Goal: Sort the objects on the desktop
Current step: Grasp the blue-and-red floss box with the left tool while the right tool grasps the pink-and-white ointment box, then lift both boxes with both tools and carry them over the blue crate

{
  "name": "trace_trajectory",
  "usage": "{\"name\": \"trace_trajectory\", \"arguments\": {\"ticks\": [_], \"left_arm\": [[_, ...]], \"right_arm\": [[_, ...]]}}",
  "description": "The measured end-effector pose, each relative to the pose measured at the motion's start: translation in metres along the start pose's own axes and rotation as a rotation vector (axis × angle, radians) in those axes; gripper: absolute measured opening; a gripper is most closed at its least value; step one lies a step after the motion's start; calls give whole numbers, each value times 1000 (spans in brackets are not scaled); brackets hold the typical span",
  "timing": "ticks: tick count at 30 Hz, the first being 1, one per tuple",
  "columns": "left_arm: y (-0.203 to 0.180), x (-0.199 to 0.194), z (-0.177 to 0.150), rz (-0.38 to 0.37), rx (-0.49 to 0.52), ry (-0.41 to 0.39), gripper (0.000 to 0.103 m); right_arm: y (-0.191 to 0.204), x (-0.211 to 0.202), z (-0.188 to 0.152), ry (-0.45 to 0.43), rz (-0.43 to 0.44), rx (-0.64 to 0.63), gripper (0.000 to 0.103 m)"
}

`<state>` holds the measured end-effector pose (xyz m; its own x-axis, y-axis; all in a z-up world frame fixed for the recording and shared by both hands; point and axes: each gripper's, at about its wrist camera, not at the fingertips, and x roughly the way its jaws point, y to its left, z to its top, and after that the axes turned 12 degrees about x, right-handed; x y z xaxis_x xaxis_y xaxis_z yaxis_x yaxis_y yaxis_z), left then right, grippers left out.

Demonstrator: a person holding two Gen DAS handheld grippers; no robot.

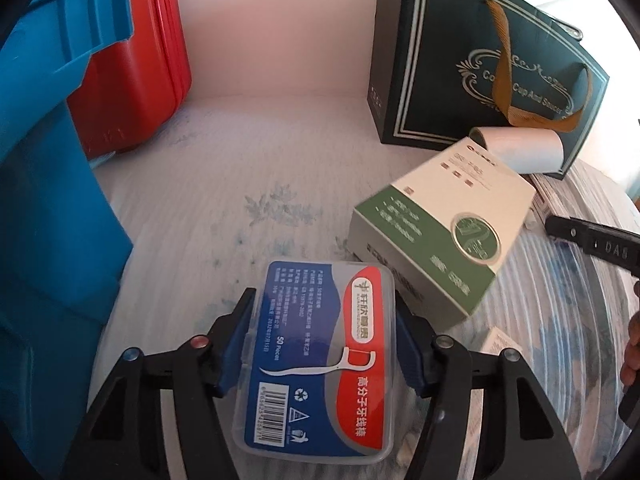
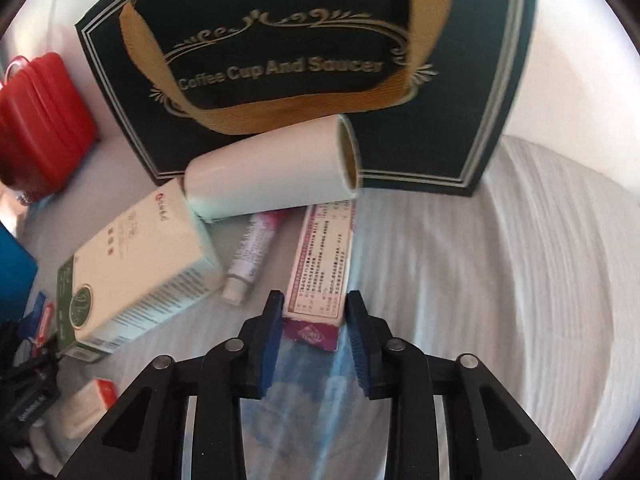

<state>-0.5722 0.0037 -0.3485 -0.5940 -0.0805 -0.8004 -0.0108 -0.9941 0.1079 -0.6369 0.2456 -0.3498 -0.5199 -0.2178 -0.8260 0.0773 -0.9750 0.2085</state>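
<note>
**Both tools closing on boxes: risk check**

Risks, as judged. The left tool (image 1: 324, 340) straddled the clear floss-pick case (image 1: 316, 364) across its width; the case is smooth plastic, so a lift on pads set near its far half could let it tip or slide out. The right tool (image 2: 314, 334) took the long carton (image 2: 322, 260) only at its near end. The far end lay under or against the white roll (image 2: 272, 168), so a pull might drag the roll, or the carton could pivot and droop. The ointment tube (image 2: 250, 256) lay just beside the carton and could be nudged.

Left tool: about half open, both blue pads against the long sides of the case, gripping it. The case lay on the patterned surface (image 1: 208, 208), near the blue bin (image 1: 52, 200), with the green-and-white box (image 1: 440, 232) just beyond.

Right tool: nearly closed, pads at the carton's sides, seemingly pressing. The carton lay in front of the dark gift bag (image 2: 304, 68).
</note>
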Motion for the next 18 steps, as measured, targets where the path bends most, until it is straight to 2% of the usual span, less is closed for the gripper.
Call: {"name": "trace_trajectory", "arguments": {"ticks": [4, 7, 16, 18], "left_arm": [[-6, -11, -6, 14, 10, 4, 62], [-12, -24, -7, 18, 2, 0, 62], [-37, -92, -18, -15, 32, -50, 62], [-45, -118, -22, -27, 39, -69, 62]], "right_arm": [[-6, -3, -2, 17, -7, 18, 29], [-13, -18, -16, 22, 2, 35, 29], [-22, -96, -71, 18, 63, 80, 29], [-18, -113, -69, 7, 86, 84, 29]]}}
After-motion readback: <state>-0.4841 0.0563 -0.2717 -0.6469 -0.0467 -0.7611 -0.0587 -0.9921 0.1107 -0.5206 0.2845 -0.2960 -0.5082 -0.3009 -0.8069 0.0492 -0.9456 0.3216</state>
